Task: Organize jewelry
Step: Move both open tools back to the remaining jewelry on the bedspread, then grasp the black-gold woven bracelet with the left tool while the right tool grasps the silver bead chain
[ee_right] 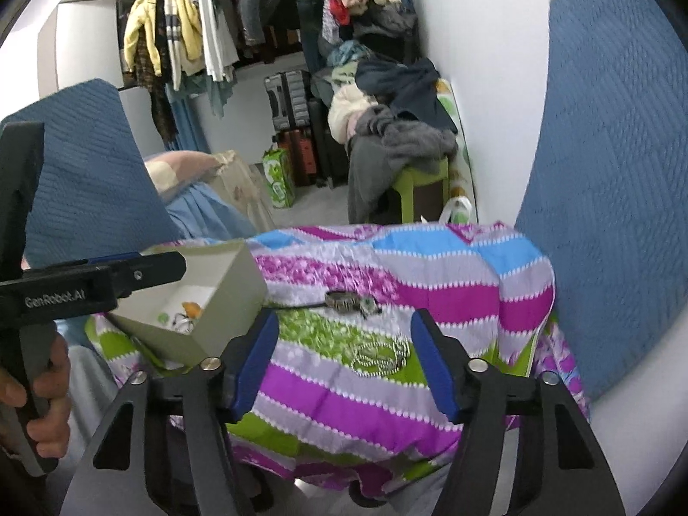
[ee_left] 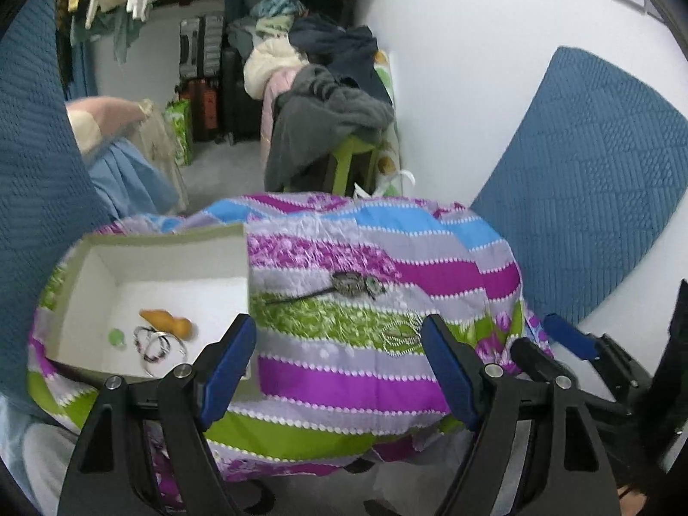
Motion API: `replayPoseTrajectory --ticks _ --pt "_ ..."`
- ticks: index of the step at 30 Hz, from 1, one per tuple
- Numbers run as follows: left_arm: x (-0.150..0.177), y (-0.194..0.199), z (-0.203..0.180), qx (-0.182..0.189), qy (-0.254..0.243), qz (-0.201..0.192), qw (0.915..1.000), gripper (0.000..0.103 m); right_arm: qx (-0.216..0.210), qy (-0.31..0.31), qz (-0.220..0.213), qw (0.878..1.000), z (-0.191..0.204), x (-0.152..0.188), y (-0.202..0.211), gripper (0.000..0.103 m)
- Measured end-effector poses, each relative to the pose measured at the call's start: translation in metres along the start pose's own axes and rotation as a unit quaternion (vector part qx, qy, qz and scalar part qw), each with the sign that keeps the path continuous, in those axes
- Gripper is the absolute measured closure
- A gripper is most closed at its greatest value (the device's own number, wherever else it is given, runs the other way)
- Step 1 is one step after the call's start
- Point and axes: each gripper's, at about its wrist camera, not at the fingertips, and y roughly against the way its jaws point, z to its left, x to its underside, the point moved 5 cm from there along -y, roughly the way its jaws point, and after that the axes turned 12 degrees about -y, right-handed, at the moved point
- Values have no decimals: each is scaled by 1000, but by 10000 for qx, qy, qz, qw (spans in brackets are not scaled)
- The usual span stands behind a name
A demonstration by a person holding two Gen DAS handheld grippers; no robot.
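Note:
A white open box (ee_left: 172, 253) sits at the left of a small table under a striped cloth (ee_left: 344, 378). In it lie an orange piece (ee_left: 170, 321), a green bead (ee_left: 115, 337) and bangles (ee_left: 157, 346). A watch-like bracelet with a dark strap (ee_left: 354, 283) lies mid-table, and a silver chain (ee_left: 402, 333) lies nearer. My left gripper (ee_left: 339, 370) is open and empty over the near edge. My right gripper (ee_right: 344, 365) is open and empty, with the chain (ee_right: 380, 357) just ahead between its fingers. The box (ee_right: 228, 284) and bracelet (ee_right: 348, 301) show there too.
Blue padded panels (ee_left: 580, 198) stand to both sides. A green stool piled with clothes (ee_left: 344, 137), suitcases (ee_left: 206, 81) and hanging clothes (ee_right: 185, 34) fill the back. The right gripper shows at the right edge of the left view (ee_left: 580, 344). The left gripper's handle (ee_right: 64, 288) shows in the right view.

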Motion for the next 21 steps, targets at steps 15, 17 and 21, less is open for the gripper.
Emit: replayPoseTrajectory --ticks 15,17,21 --pt "4 -81 -25 482 -98 436 9978 38 65 -328 652 9973 -41 26 -69 59" --pt "3 -94 -28 465 -145 460 9978 38 34 -363 786 9962 -47 28 -83 61" --pt "0 -121 -31 503 -192 529 9971 38 2 -349 964 9947 -54 31 -105 63"
